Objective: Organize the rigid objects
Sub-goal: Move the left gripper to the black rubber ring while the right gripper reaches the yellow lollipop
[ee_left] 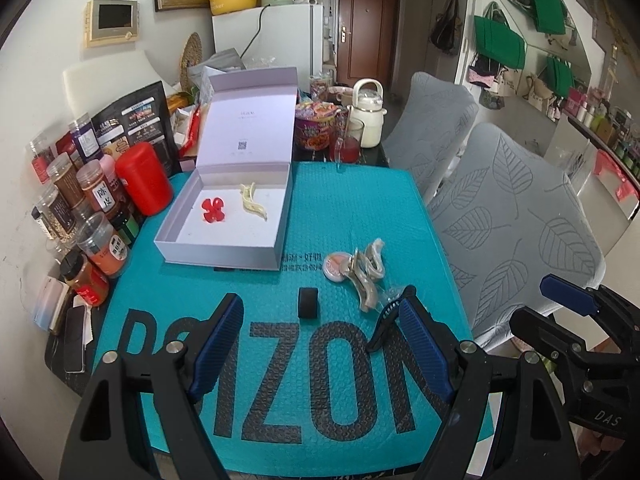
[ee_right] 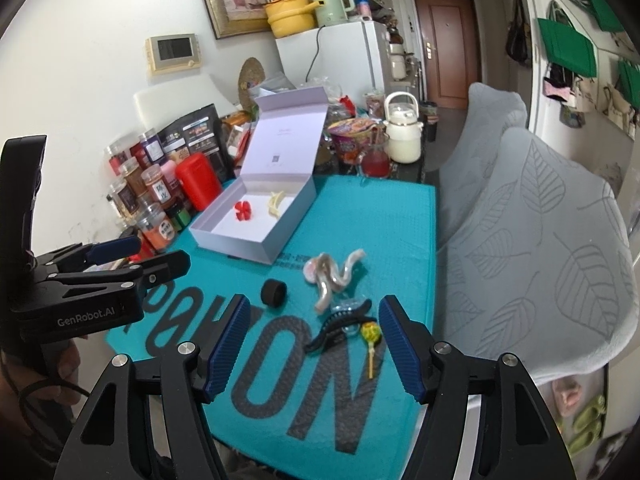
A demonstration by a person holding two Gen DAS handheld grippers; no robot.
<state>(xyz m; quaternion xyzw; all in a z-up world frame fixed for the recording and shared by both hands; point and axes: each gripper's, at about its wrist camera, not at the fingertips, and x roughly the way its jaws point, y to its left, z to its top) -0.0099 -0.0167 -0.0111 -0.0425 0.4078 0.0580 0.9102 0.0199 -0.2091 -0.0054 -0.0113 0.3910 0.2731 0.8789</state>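
An open white gift box (ee_left: 218,246) (ee_right: 240,246) sits on the teal mat (ee_left: 320,400) (ee_right: 392,216) and holds a red flower clip (ee_left: 212,209) (ee_right: 244,210) and a cream hair clip (ee_left: 253,202) (ee_right: 276,203). On the mat lie a black ring (ee_left: 308,303) (ee_right: 274,292), a beige claw clip (ee_left: 368,276) (ee_right: 334,278) over a pink round compact (ee_left: 334,267), a black claw clip (ee_left: 390,322) (ee_right: 340,326) and a yellow lollipop (ee_right: 370,340). My left gripper (ee_left: 320,344) is open and empty. My right gripper (ee_right: 314,346) is open, with the black clip between its fingers.
Spice jars (ee_left: 92,216) and a red canister (ee_left: 145,178) crowd the mat's left edge. A noodle cup (ee_left: 314,128), a red drink glass (ee_left: 347,148) and a white kettle (ee_left: 370,114) stand behind the box. Two covered chairs (ee_left: 516,216) stand at the right.
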